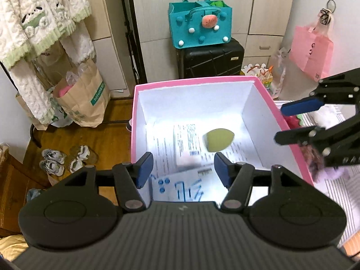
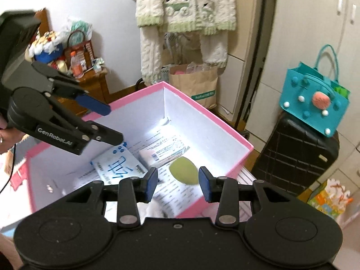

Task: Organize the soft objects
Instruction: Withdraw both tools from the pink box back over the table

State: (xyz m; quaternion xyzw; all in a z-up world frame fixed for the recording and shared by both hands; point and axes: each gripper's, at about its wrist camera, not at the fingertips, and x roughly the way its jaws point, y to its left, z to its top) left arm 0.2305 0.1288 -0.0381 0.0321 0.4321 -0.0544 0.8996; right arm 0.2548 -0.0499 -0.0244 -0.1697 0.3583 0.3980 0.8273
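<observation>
Both fingers [image 1: 182, 171] [image 2: 177, 184] spread, empty, over pink box [image 1: 281, 110]; "GenRobot.AI" on left gripper [image 2: 115, 122].

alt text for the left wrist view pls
A green egg-shaped sponge lies on papers inside an open pink box with white walls. The left gripper hangs open and empty above it, and the right gripper reaches in from the right, also open.
</observation>
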